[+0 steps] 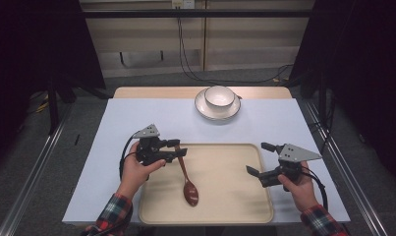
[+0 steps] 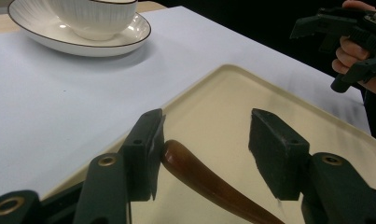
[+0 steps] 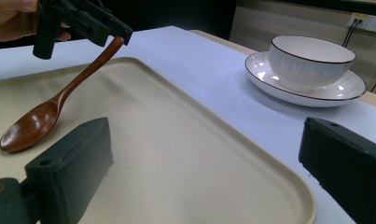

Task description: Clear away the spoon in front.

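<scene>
While the spoon [image 1: 187, 181] rests bowl-down on the tray [image 1: 235, 206], its handle end tilts up between the parted jaws of the left gripper [image 2: 204, 154], touching one pad, clear of the other, so it looks released, not clamped. The right gripper [image 1: 257, 158] hovers over the tray's far side, jaws spread, holding nothing. This reads as the set-down step; next, the left gripper likely needs to back off cleanly without dragging the handle. The bowl [image 1: 219, 96] on its saucer [image 1: 201, 109] waits at the counter's far edge.

No readable text, labels, brands, numbers or signs anywhere.
</scene>
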The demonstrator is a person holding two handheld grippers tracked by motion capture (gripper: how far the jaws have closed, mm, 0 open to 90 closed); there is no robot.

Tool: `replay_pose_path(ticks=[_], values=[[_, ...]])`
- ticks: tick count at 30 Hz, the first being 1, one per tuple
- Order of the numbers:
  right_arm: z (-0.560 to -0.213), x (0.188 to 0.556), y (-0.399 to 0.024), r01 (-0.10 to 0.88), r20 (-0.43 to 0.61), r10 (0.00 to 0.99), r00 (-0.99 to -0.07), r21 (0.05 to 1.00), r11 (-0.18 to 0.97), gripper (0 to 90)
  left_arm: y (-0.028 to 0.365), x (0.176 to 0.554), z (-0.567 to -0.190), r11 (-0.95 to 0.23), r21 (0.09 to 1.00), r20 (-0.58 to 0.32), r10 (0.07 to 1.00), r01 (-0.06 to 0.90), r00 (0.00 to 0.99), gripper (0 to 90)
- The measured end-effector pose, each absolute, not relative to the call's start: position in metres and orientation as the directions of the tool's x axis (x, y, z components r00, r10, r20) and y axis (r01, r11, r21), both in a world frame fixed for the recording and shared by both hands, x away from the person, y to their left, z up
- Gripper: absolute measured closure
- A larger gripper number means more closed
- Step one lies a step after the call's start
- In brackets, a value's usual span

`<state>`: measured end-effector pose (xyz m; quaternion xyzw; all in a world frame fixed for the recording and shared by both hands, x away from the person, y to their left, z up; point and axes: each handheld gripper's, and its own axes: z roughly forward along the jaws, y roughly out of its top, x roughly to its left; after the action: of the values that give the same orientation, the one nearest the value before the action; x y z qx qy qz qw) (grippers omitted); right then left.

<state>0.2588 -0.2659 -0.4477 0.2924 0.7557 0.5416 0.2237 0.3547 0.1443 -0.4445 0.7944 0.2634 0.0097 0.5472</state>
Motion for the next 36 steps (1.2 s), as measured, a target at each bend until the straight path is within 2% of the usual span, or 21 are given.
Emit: replay_pose_path(ticks=[17, 18, 36], values=[[-0.446, 0.255, -0.267, 0.194, -0.027, 0.688, -0.726, 0.950, 0.243, 2.5, 0.143, 0.355, -0.443, -0.251, 0.883, -0.268, 0.425, 0.397, 0.865, 42.6], [-0.445, 0.255, -0.267, 0.194, -0.030, 0.689, -0.725, 0.950, 0.246, 2.5, 0.143, 0.356, -0.442, -0.255, 0.884, -0.261, 0.428, 0.392, 0.866, 40.0], [-0.444, 0.254, -0.267, 0.192, -0.028, 0.692, -0.721, 0.952, 0.239, 2.5, 0.155, 0.356, -0.432, -0.199, 0.917, -0.230, 0.442, 0.345, 0.867, 29.2]])
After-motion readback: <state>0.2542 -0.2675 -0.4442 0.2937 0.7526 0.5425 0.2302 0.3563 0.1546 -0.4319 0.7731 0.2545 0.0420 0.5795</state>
